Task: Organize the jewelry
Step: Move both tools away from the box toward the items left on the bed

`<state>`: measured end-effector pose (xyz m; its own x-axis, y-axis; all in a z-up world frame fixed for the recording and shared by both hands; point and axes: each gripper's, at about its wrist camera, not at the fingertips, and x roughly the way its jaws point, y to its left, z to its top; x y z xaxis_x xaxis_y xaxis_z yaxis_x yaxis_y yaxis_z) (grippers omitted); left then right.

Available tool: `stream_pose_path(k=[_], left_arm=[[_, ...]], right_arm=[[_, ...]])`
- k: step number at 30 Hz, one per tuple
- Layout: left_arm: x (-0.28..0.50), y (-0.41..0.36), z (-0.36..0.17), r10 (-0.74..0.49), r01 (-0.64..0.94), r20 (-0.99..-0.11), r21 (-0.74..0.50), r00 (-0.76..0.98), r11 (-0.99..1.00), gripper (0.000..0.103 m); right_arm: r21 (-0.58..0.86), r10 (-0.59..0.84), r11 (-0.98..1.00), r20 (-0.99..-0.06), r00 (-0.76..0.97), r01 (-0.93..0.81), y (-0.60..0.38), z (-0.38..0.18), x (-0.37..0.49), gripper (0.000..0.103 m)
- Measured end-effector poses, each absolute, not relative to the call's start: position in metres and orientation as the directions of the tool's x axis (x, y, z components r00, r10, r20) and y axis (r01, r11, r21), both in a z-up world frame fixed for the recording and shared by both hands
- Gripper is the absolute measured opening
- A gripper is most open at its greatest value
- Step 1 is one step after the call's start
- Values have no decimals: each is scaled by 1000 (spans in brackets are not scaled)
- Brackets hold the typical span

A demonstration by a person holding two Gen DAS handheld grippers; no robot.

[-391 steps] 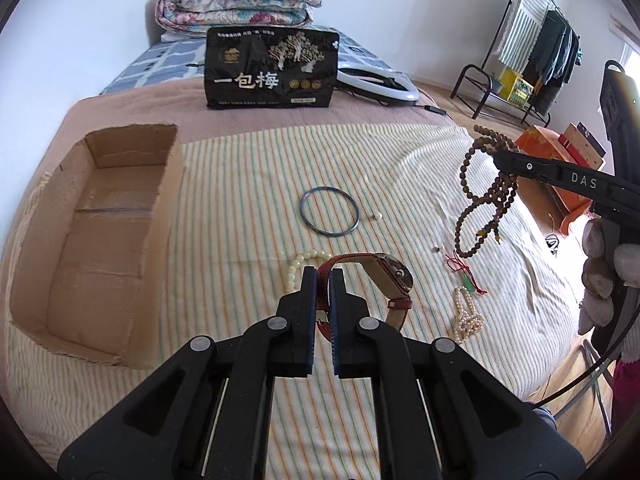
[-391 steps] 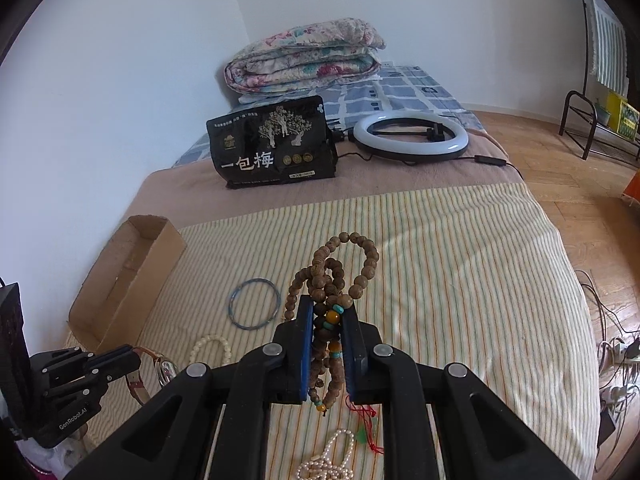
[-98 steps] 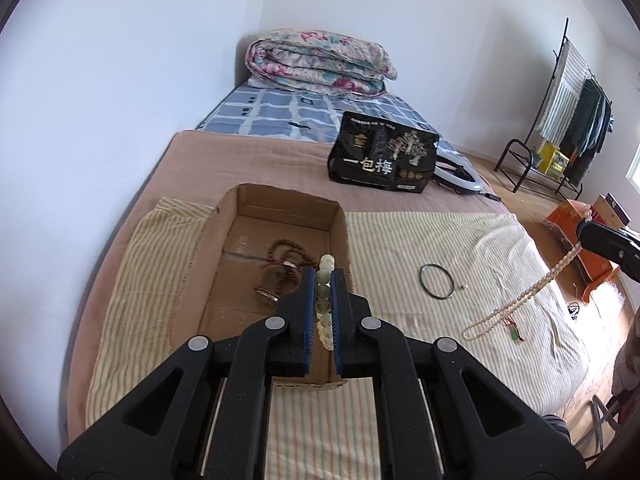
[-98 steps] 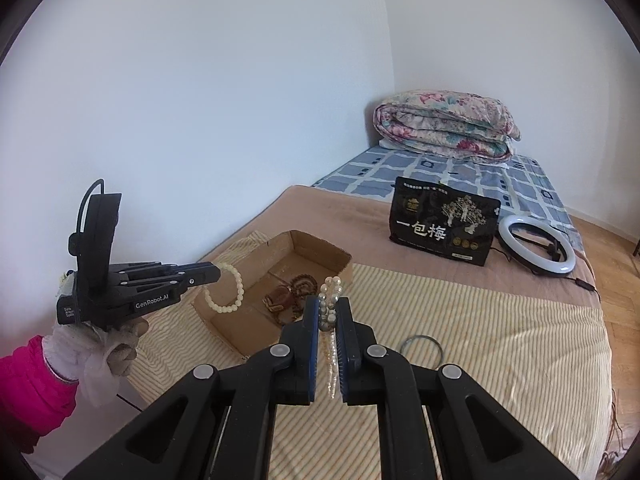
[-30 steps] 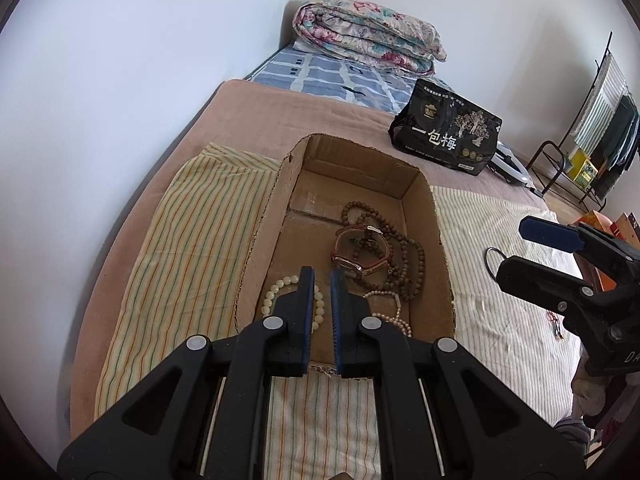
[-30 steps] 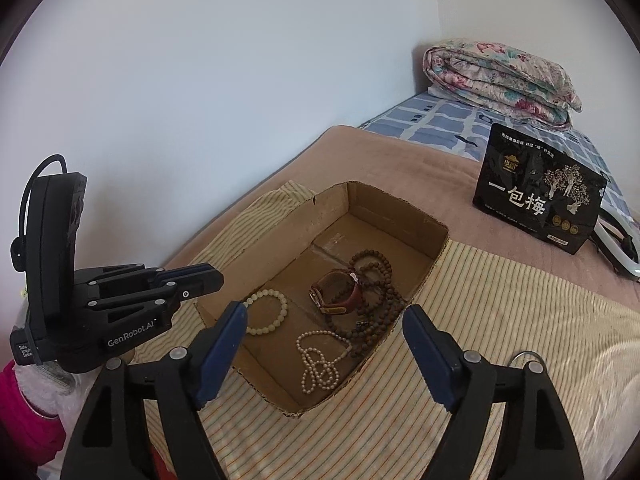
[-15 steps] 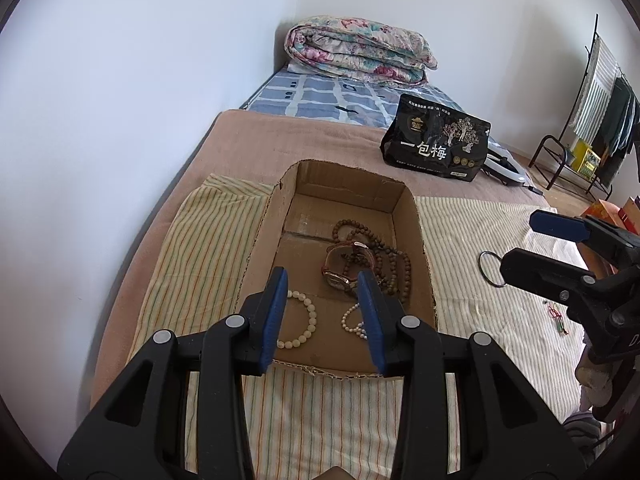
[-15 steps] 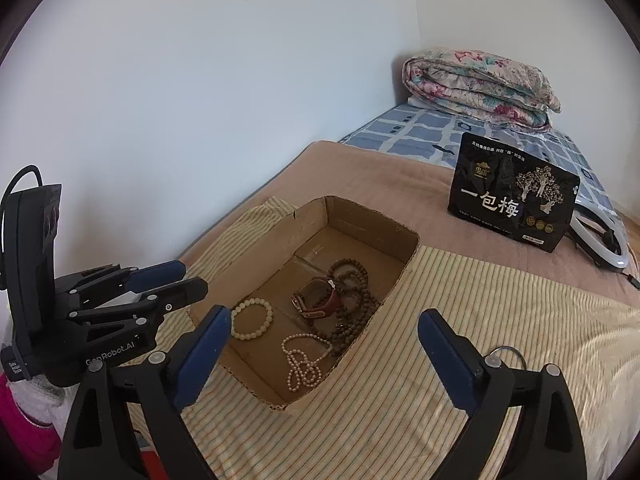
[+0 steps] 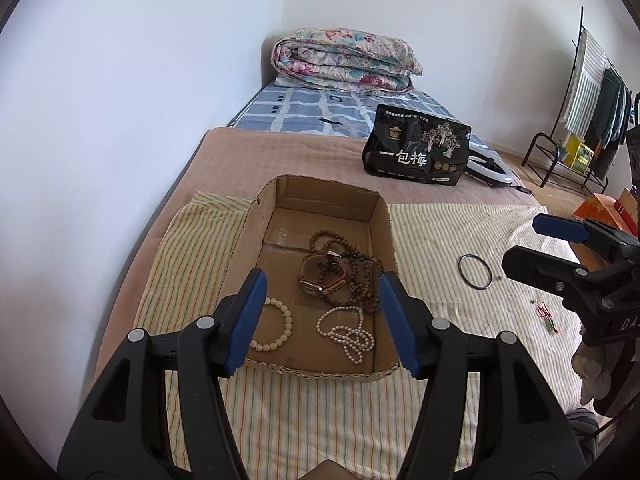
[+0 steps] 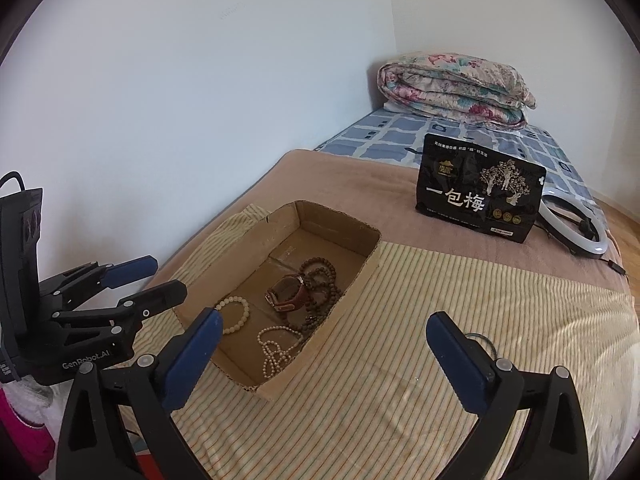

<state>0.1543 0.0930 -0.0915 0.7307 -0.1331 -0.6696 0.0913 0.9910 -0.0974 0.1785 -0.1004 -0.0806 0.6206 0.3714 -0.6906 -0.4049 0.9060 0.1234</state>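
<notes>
A cardboard box (image 9: pixel 384 216) (image 10: pixel 356 280) lies on the striped cloth. In it lie a brown-strap watch (image 9: pixel 320 276) (image 10: pixel 286 294), a brown bead string (image 9: pixel 360 268) (image 10: pixel 320 270), a cream bead bracelet (image 9: pixel 278 330) (image 10: pixel 236 314) and a pearl necklace (image 9: pixel 348 334) (image 10: pixel 276 350). My left gripper (image 9: pixel 322 320) (image 10: pixel 164 276) is open and empty above the box's near edge. My right gripper (image 10: pixel 320 356) (image 9: pixel 540 240) is open and empty, to the right of the box. A dark bangle (image 9: pixel 475 271) (image 10: pixel 478 340) and a small red-green charm (image 9: pixel 546 314) lie on the cloth.
A black snack bag (image 9: pixel 416 152) (image 10: pixel 478 200) stands behind the box, with a ring light (image 10: pixel 576 232) beside it. A folded floral quilt (image 9: pixel 344 60) lies at the bed's head. A white wall runs along the left. A clothes rack (image 9: pixel 592 92) stands far right.
Both grippers have let go of their bead strings into the box and opened wide. Both have drawn back from the box.
</notes>
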Motion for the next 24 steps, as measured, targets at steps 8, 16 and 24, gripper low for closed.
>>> stream_pose_path(k=[8, 16, 24], left_arm=[[149, 70, -82, -156, 128, -657, -90, 737, 988, 60], [148, 39, -76, -179, 172, -650, -75, 738, 982, 60], [150, 8, -80, -219, 219, -659, -84, 719, 972, 60]], right_arm=[[119, 348, 921, -681, 644, -372, -133, -76, 169, 103], [98, 300, 942, -673, 676, -320, -176, -71, 155, 103], [84, 234, 967, -663, 711, -240, -233, -67, 140, 103]])
